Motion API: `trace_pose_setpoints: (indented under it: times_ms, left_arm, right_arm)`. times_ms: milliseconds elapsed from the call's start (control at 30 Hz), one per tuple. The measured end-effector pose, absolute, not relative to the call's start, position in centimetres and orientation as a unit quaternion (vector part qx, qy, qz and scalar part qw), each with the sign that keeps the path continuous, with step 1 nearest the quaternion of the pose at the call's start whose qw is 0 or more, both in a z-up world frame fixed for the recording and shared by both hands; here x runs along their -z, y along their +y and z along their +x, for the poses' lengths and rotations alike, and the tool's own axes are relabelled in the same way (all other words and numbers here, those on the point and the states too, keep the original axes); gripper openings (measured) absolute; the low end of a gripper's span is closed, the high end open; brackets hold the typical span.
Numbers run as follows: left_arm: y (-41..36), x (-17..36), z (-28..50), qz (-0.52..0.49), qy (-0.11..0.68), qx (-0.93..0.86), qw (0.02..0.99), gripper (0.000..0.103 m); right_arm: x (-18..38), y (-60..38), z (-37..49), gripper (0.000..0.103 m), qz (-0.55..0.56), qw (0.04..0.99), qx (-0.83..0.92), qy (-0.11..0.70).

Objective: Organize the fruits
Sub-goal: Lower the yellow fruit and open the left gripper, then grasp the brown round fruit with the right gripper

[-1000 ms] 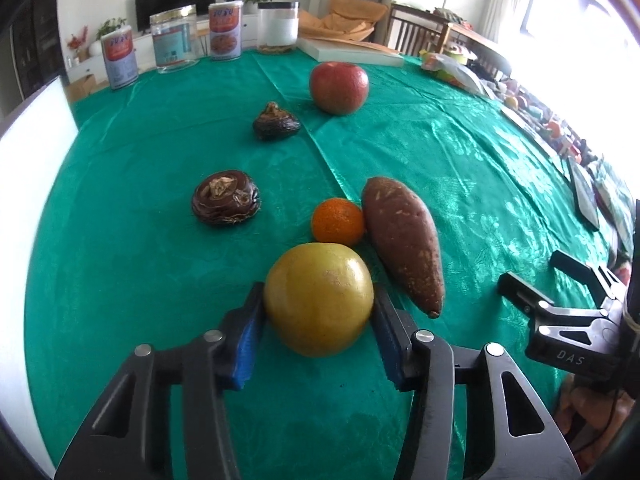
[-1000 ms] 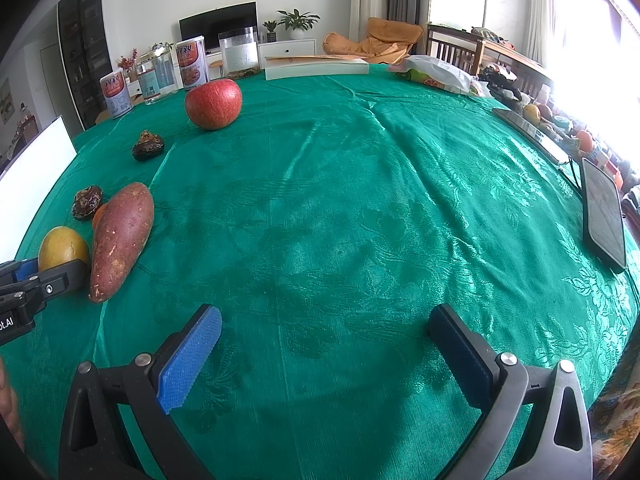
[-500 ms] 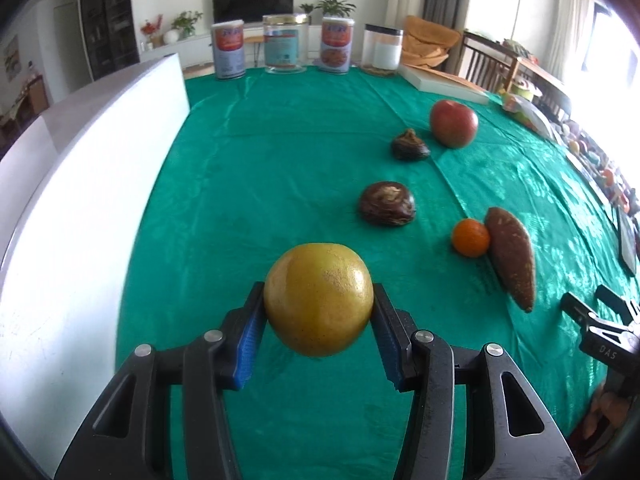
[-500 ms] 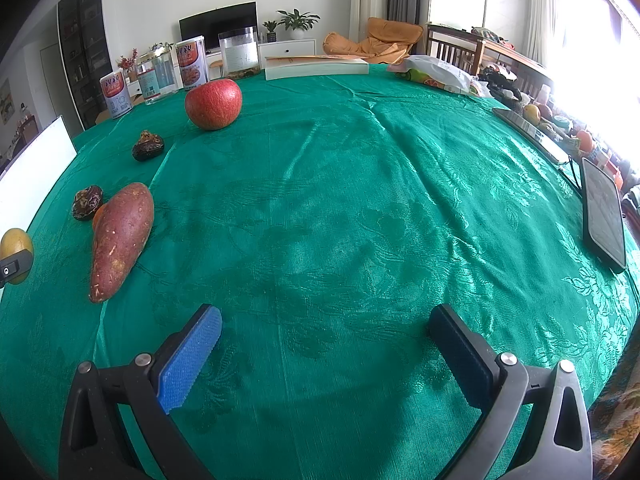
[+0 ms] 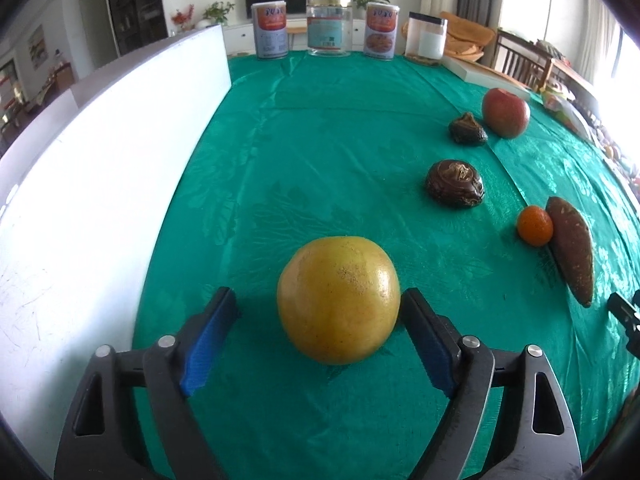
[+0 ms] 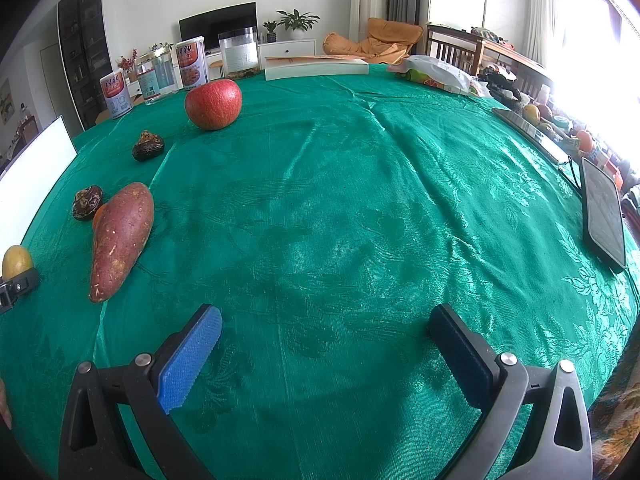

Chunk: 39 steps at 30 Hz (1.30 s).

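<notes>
A yellow round fruit point(image 5: 338, 299) rests on the green tablecloth point(image 5: 320, 152) between the fingers of my left gripper point(image 5: 320, 312), which is open; the left pad stands clear of it. The fruit also shows in the right wrist view point(image 6: 16, 261). To its right lie a small orange point(image 5: 535, 225), a sweet potato point(image 5: 572, 249), two dark wrinkled fruits point(image 5: 455, 183) point(image 5: 467, 129) and a red apple point(image 5: 505, 112). My right gripper point(image 6: 324, 344) is open and empty over bare cloth, right of the sweet potato point(image 6: 120, 238).
A tall white board point(image 5: 100, 184) stands along the table's left side. Cans and jars point(image 5: 329, 26) line the far edge with a flat white box point(image 6: 316, 67). A phone point(image 6: 602, 212) and a tablet point(image 6: 532, 132) lie at the right edge.
My left gripper carried the yellow fruit leftwards away from the orange and sweet potato, set it on the cloth near the white board and opened. The right gripper has not moved.
</notes>
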State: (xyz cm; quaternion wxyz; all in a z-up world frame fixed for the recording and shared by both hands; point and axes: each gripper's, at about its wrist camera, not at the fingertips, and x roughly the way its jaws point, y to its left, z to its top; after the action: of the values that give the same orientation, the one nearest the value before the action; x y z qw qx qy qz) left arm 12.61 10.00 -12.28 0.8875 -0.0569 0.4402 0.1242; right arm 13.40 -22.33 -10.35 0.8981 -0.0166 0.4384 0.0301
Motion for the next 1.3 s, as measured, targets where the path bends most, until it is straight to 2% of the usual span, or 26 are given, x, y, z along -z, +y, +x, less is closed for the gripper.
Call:
trace_pose_setpoints:
  times_ms: [333,467,567,733,800,1000,1133,1300]
  left_arm:
    - [10.2,12.6,12.9,-0.063,0.452,-0.125,0.881,0.102]
    - [10.3,12.6,12.8,-0.064,0.452,-0.120,0.882,0.102]
    - [10.3,12.7,12.8,-0.064,0.451,-0.120,0.882,0.102]
    - [10.3,12.7,12.7,-0.064,0.451,-0.118,0.882,0.102]
    - [10.2,12.6,12.7,-0.063,0.451,-0.116,0.883,0.102]
    - [10.2,12.6,12.7,-0.062,0.451,-0.114,0.883,0.102]
    - [10.1,12.6,12.7,-0.062,0.451,-0.115,0.883,0.102]
    - [10.1,12.5,12.6,-0.063,0.451,-0.115,0.883,0.102]
  right_arm:
    - [10.3,-22.4,13.4,0.103,-0.016,0.898,-0.028,0.439]
    - [9.8,-22.7,13.5,0.103,0.001,0.893,-0.035,0.449]
    - [6.5,-21.1,13.6,0.103,0.042,0.904,-0.079,0.418]
    - [2.9,-9.2,16.5,0.102,-0.093,0.877,-0.217,0.419]
    - [3.4,-5.0,18.0,0.097,-0.131,0.855,-0.256,0.432]
    - [8.8,1.3,23.0,0.069,-0.173,0.785,-0.278,0.527]
    - [9.3,1.0,23.9,0.045,-0.150,0.787,-0.268,0.535]
    - [6.0,-4.0,23.7,0.045,-0.053,0.814,-0.273,0.510]
